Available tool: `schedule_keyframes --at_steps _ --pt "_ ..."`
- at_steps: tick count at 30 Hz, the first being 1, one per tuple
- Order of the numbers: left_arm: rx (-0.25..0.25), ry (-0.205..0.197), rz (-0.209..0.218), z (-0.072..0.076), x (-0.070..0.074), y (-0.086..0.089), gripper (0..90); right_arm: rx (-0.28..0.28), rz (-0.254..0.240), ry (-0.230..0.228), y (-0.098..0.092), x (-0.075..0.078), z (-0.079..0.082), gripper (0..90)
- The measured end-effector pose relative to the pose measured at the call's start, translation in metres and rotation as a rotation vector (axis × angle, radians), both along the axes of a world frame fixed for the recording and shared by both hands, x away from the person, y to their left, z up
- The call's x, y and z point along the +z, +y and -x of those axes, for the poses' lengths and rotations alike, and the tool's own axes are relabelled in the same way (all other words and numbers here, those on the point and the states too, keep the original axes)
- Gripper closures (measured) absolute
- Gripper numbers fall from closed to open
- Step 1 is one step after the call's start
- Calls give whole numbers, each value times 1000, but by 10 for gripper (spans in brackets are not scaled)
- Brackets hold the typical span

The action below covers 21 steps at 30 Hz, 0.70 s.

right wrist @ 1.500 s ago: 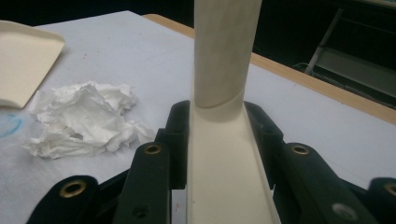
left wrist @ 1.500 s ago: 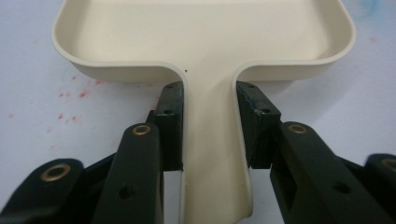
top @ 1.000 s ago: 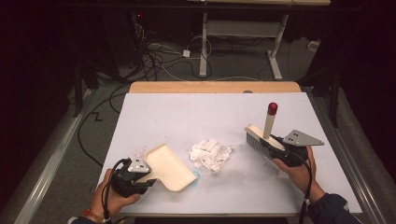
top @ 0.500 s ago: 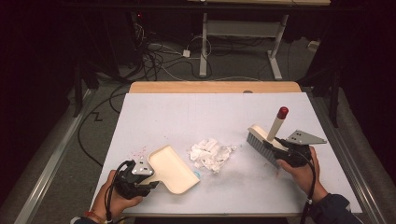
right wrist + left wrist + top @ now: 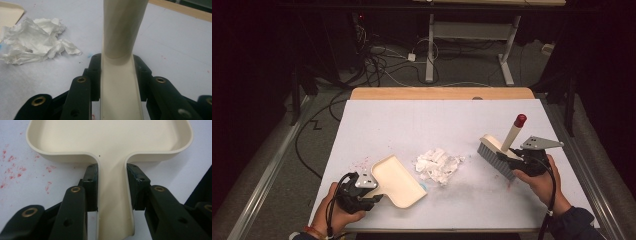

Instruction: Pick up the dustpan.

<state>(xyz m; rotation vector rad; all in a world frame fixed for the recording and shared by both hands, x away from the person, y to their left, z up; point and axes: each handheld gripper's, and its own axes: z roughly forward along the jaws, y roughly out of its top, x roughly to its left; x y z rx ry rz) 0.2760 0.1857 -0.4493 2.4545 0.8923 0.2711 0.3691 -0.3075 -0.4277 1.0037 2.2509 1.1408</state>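
The crumpled white paper (image 5: pixel 439 166) lies in a loose heap near the middle of the white table (image 5: pixel 422 120), and everything else is best placed from it. Just to its left sits the cream dustpan (image 5: pixel 396 181), its open mouth turned toward the heap and almost touching it; the left gripper (image 5: pixel 371 189) has its jaws closed tight on the dustpan's narrow handle, which the left gripper view shows pinched between both pads (image 5: pixel 91 186). To the right of the paper, with a bare strip of table between, the hand brush (image 5: pixel 498 159) stands with its grey bristles down on the surface; the right gripper (image 5: pixel 518 159) is clamped on the brush's cream handle, whose red-tipped end slants up and away. Compared with a second ago, that handle has tipped further over to the right and the brush head has shifted a little, while the dustpan has swung slightly so its lip faces the paper more squarely. That reads as lining up for a sweep: the brush looks angled to drag leftward into the heap, with the pan braced to receive it. No paper is in the pan yet, and faint red specks (image 5: pixel 361 163) mark the table beyond the dustpan
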Motion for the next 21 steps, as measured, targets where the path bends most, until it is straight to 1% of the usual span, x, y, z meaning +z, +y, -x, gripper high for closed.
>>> schedule_keyframes --at_steps 2,4,8,10,11,13,15,17,21 --pt "2 1 2 0 0 -1 629 4 3 18 0 1 -1 675" --pt "0 1 0 -1 -1 -1 629 5 13 25 1 2 -1 675" --pt "-3 2 -6 -1 -1 -3 629 13 31 4 6 3 -2 676" --pt "-3 2 -4 -2 -2 -3 629 13 46 -16 10 3 -3 677" --pt "-3 3 -4 -2 -2 -4 629 15 46 -25 11 2 -4 677" --pt "-2 5 -3 -2 -2 -4 628 18 26 -37 15 3 -5 677" --pt "-1 8 0 -2 -3 -4 628 15 19 -43 18 3 -7 677" --pt "-4 6 -6 -3 -3 -5 629 25 6 -48 23 4 -8 677" --pt "-4 8 -6 -3 -4 -5 629 38 3 -59 32 3 -10 677"
